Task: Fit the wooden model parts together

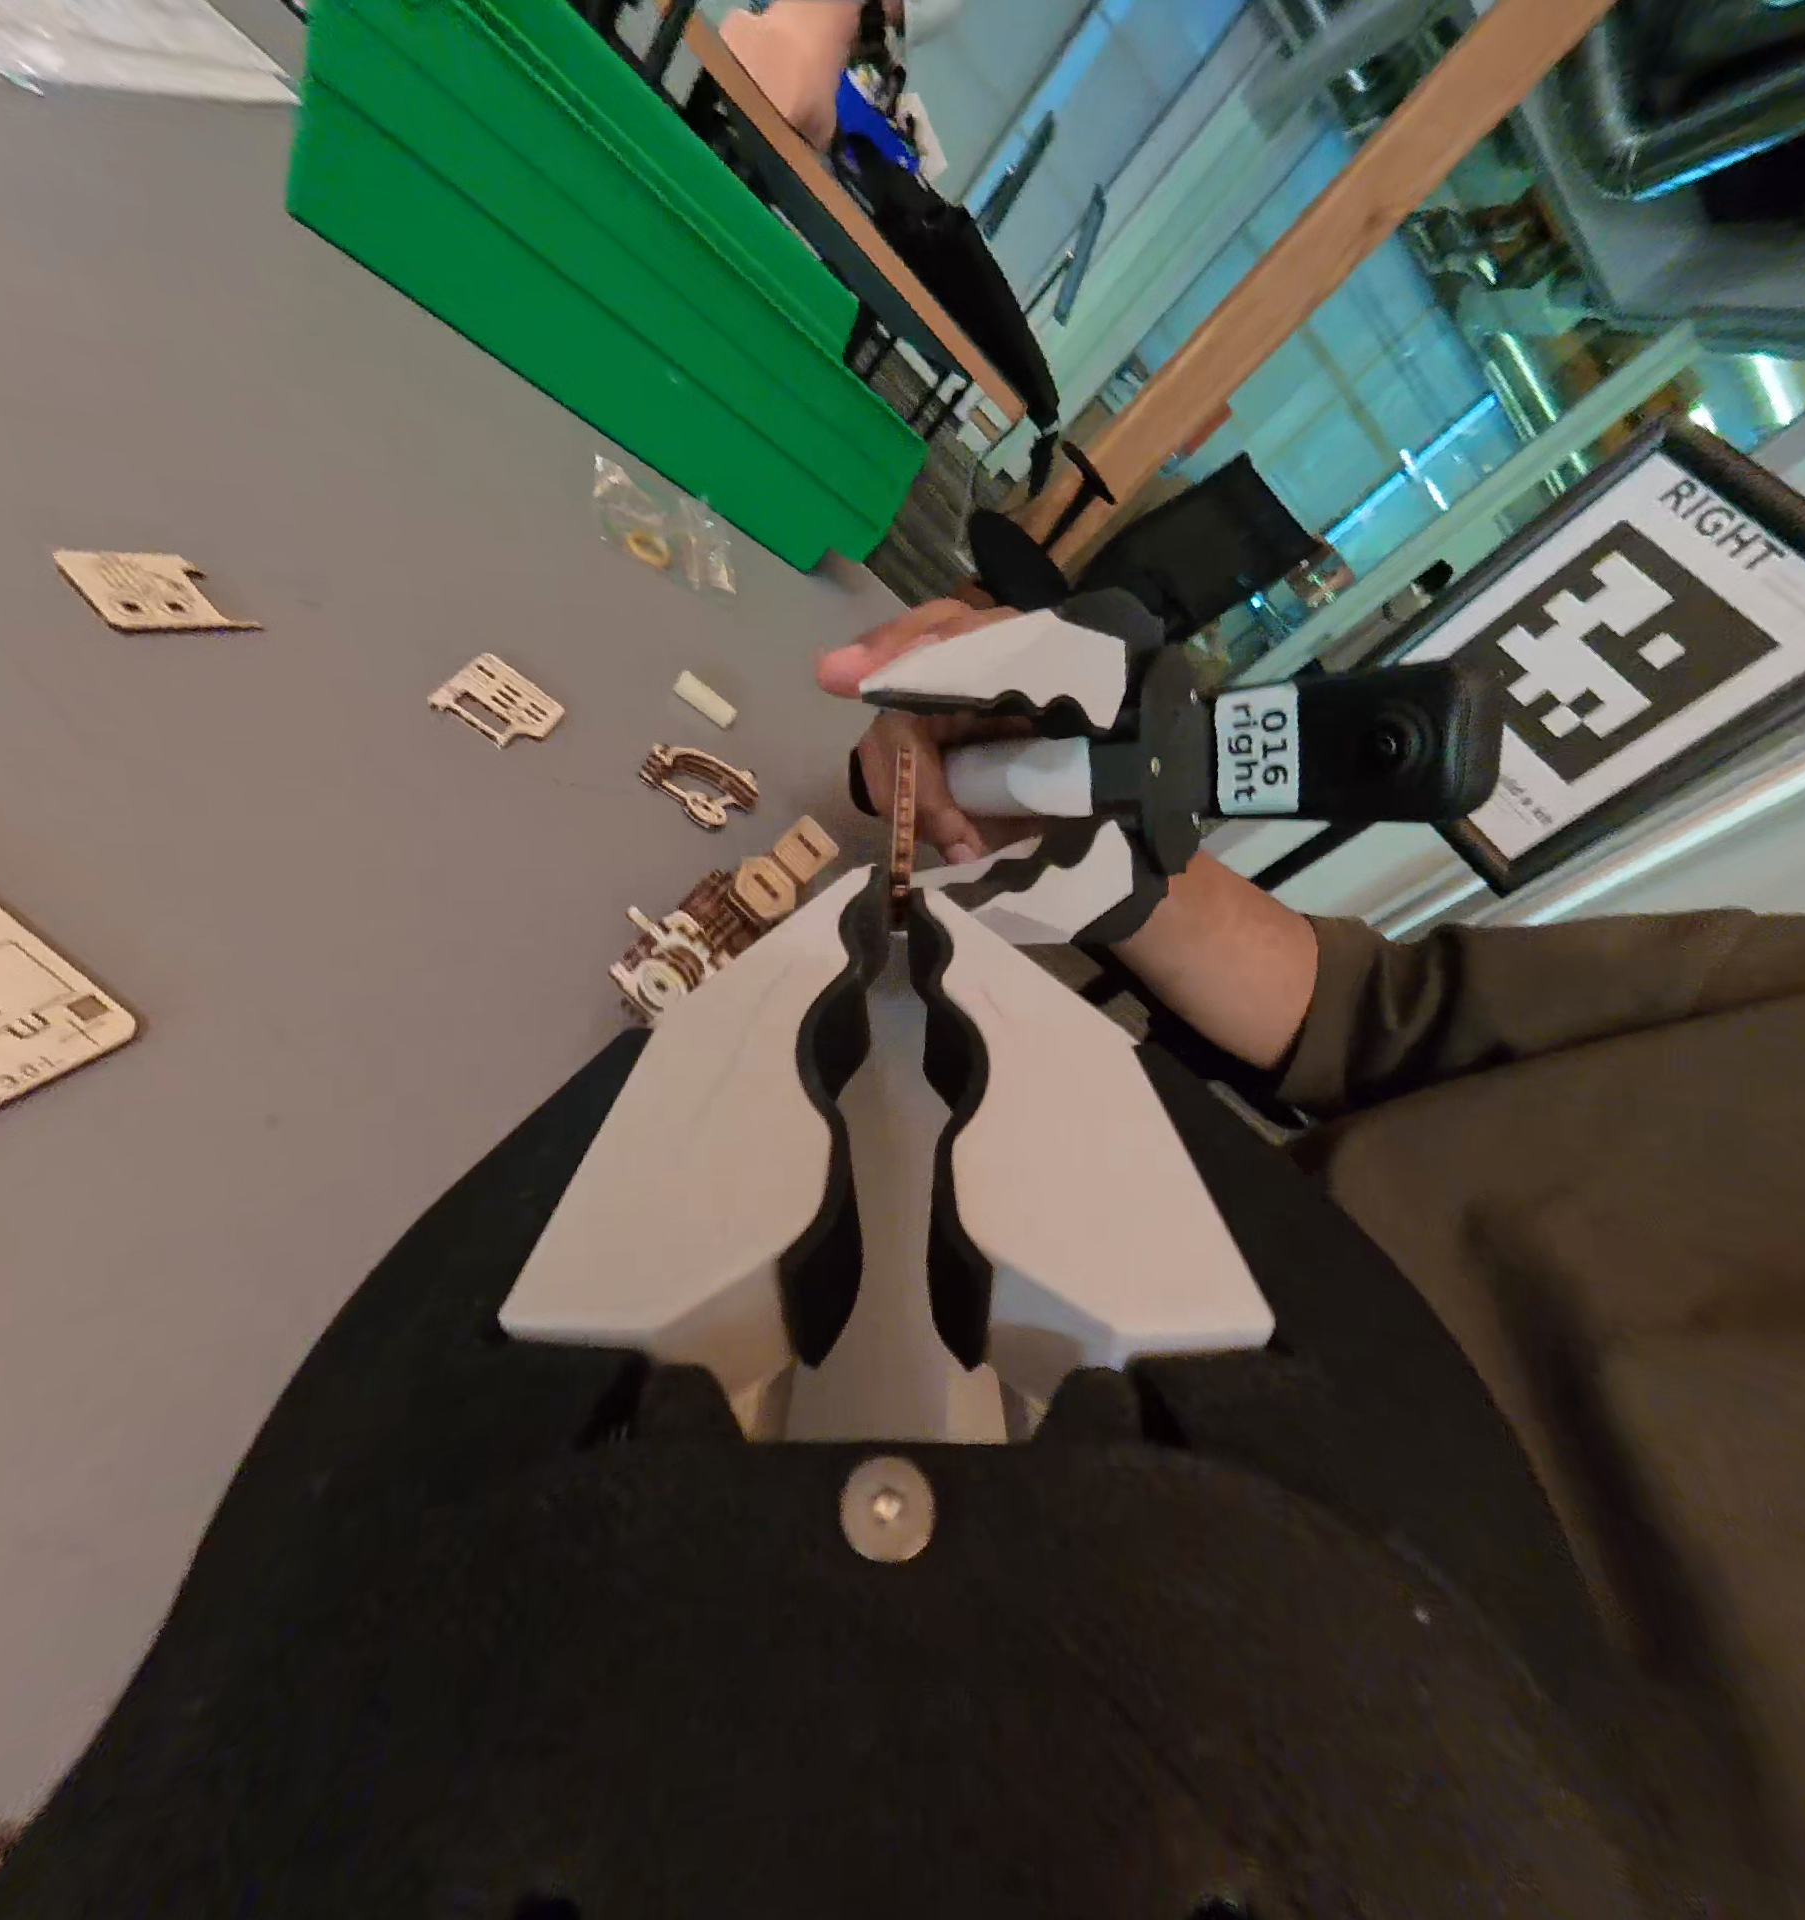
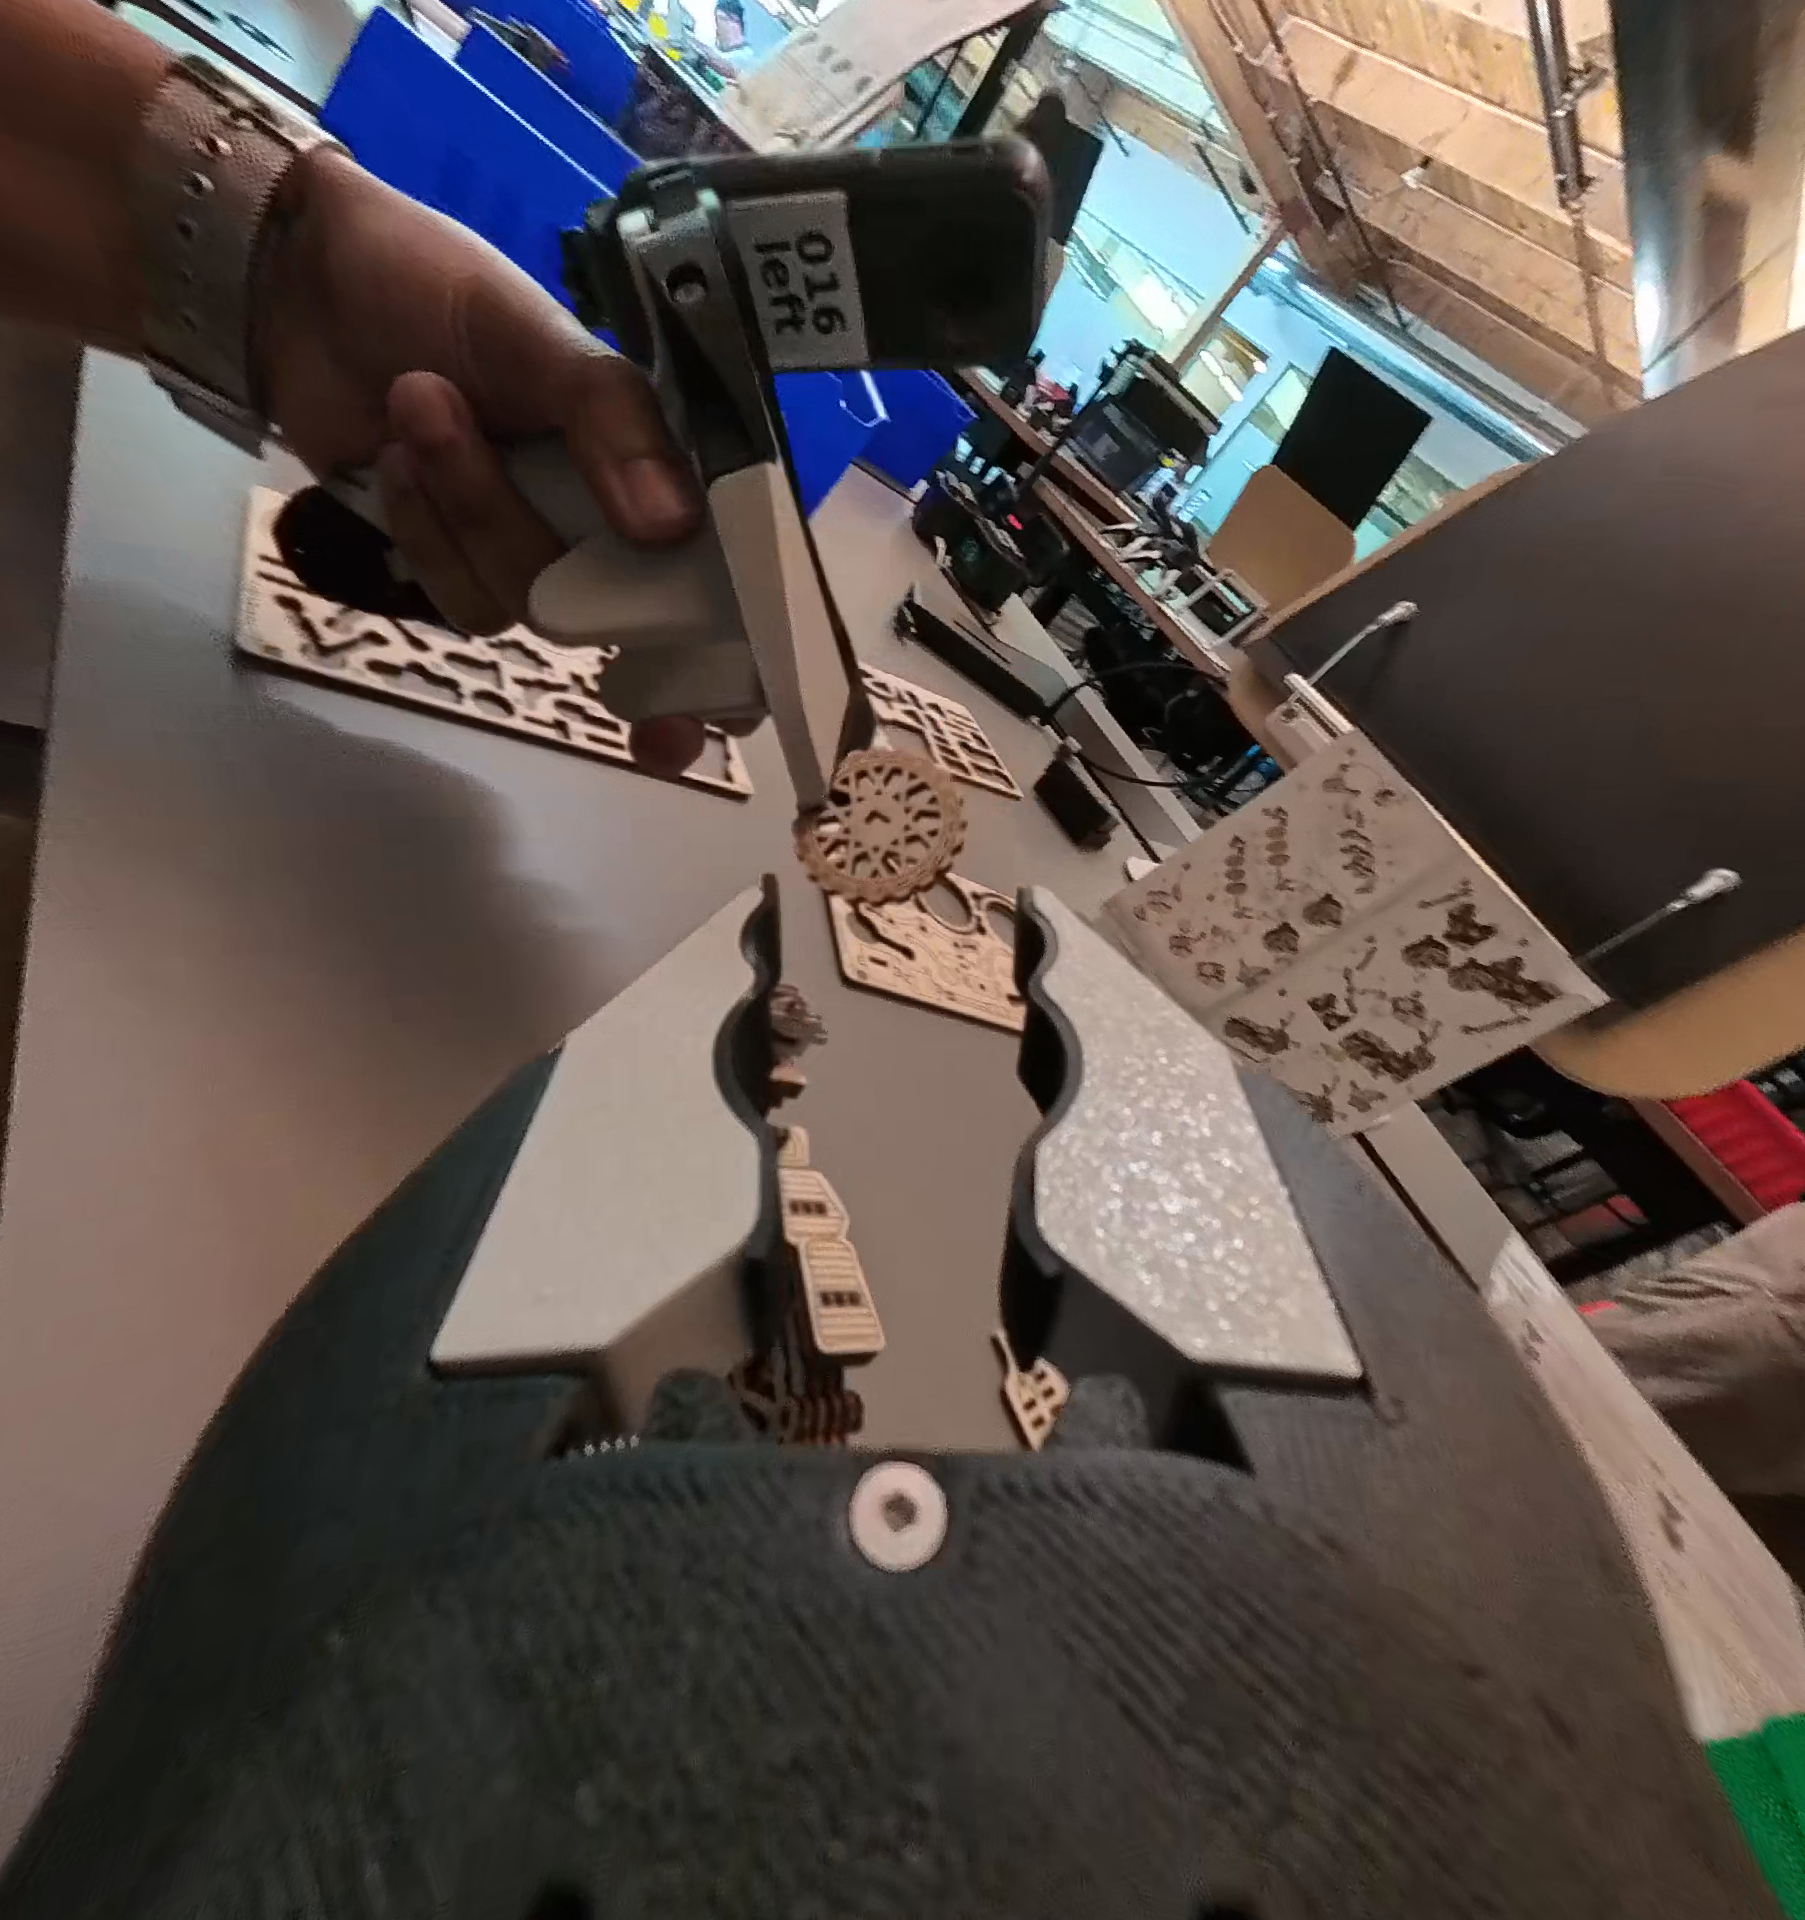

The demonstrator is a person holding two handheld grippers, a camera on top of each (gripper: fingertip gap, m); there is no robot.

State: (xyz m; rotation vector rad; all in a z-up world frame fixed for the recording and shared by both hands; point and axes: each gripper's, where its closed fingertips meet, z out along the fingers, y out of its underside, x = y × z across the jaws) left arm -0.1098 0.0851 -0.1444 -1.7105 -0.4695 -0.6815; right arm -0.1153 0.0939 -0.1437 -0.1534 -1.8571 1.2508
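My left gripper (image 1: 894, 896) is shut on a round, lacy wooden wheel (image 1: 902, 821), seen edge-on at its fingertips. In the right wrist view the wheel (image 2: 882, 826) hangs from the left gripper (image 2: 820, 798) above the grey table (image 2: 306, 935). My right gripper (image 2: 898, 912) is open and empty, its jaws wide apart just short of the wheel. It also shows in the left wrist view (image 1: 893, 787), facing the wheel. A part-built wooden model (image 1: 706, 930) stands on the table below; it shows between the right fingers (image 2: 825, 1273).
Loose wooden parts (image 1: 698, 784) (image 1: 498, 698) (image 1: 150, 592) and a small white block (image 1: 706, 698) lie on the table. Cut-out wooden sheets (image 2: 441, 655) (image 2: 929, 956) lie farther off. A plastic bag (image 1: 664, 525) and green crates (image 1: 586, 239) stand behind. A printed sheet (image 2: 1345, 935) hangs from a box at right. The grippers are tip to tip, or close to it.
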